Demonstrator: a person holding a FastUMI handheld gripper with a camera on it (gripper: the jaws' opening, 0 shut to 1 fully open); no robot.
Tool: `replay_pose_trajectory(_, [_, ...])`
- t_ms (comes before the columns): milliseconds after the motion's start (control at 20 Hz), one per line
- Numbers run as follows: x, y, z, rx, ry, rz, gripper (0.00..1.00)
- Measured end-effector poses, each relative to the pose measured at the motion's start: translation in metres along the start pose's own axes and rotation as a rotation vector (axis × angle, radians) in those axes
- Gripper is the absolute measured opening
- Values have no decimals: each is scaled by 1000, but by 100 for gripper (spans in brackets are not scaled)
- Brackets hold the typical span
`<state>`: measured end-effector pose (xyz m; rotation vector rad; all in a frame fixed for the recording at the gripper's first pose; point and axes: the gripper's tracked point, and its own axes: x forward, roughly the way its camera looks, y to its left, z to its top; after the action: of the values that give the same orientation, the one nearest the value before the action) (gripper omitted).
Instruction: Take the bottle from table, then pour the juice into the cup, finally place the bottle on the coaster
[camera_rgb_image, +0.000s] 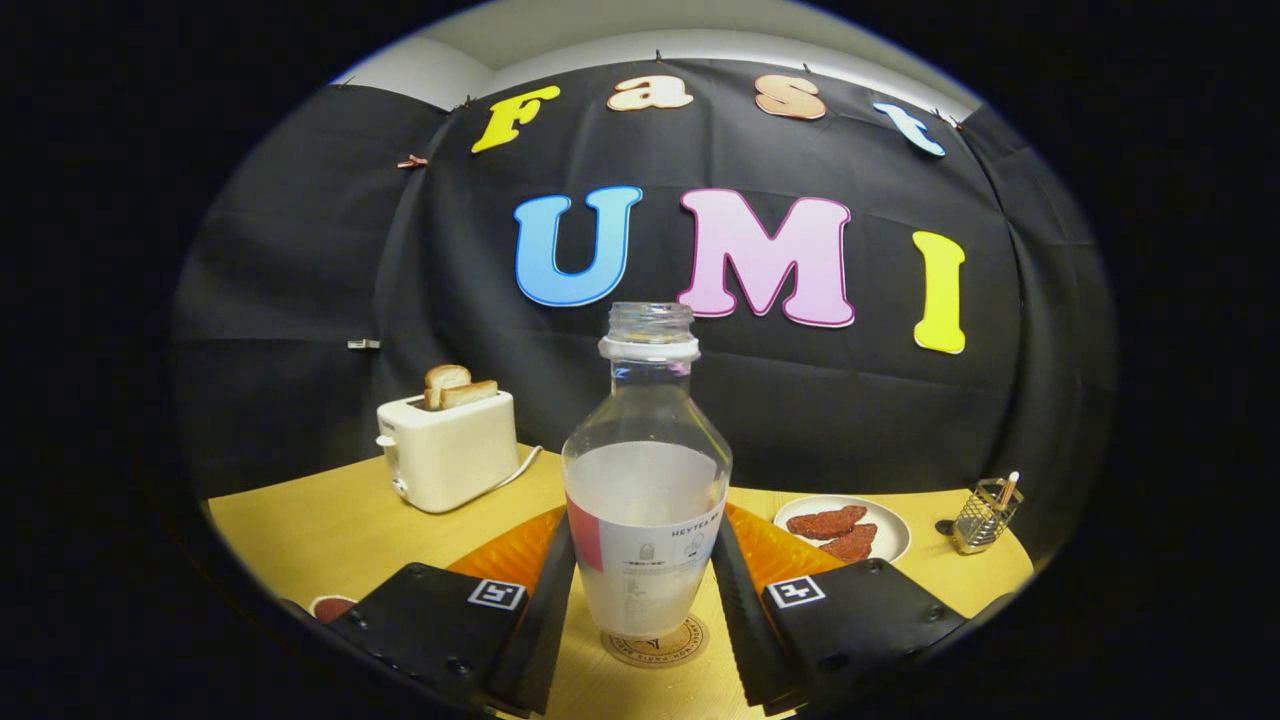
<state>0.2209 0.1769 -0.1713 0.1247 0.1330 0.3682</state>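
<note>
The bottle (647, 480) stands upright on the coaster (655, 642), between the 2 fingers of the gripper (645, 590) and dead ahead at 12 o'clock. The fingers flank its lower body closely; whether they press the wall or stand just off it cannot be told, so the grip is uncertain. The bottle has no cap and is roughly half full of pale, cloudy juice.

Risks, as a judgement: if the fingers part unevenly, one pad could drag the label side and tip the open bottle, spilling juice across the table (330, 520). A backward pull before both fingers are free could slide the bottle off the coaster's centre. The coaster is small compared with the bottle's base, so little margin is left. The cup's whereabouts are unclear; a small reddish round thing (332, 606) at 8 o'clock beside the left finger may be one.

Writing: the bottle's label carries a brand line and small print. The coaster has a ring of lettering around its rim, too small to make out. Each finger block bears 1 square black-and-white marker.

Beyond, a toaster (447, 452) with 2 slices sits at 10 o'clock, a plate (893, 535) at 2 o'clock, and a wire holder (985, 517) further right.
</note>
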Motion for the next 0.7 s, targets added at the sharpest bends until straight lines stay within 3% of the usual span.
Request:
replay_pose_trajectory(350, [21,-15,-60,12,74,-34,72])
replay_pose_trajectory(700, [33,-14,-77,-24,71,-42,73])
